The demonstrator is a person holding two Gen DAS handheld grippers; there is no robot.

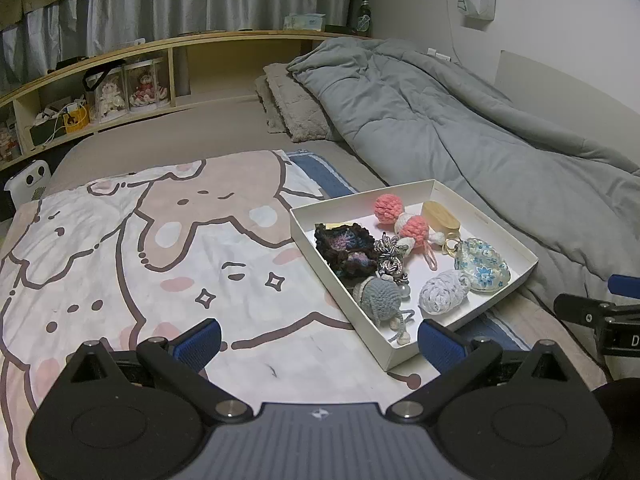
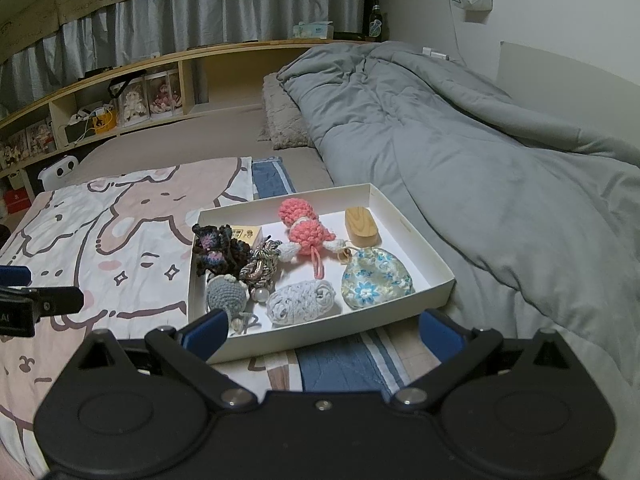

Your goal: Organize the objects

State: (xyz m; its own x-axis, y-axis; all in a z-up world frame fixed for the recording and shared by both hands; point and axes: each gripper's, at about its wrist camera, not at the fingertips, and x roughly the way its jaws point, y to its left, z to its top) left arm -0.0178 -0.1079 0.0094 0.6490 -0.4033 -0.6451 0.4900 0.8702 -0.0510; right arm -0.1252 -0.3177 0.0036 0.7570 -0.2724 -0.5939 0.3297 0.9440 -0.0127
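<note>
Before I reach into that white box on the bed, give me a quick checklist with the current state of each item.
1. Left tool open, nothing held: ok.
2. Right tool open, nothing held: ok.
3. White box resting flat on the bed: ok.
4. Floral pouch lying clear of the white crochet ball: ok.
5. Grey crochet toy free of the braided cord charm: cannot tell, they touch.
6. Wooden block unobstructed at the back: ok.
</note>
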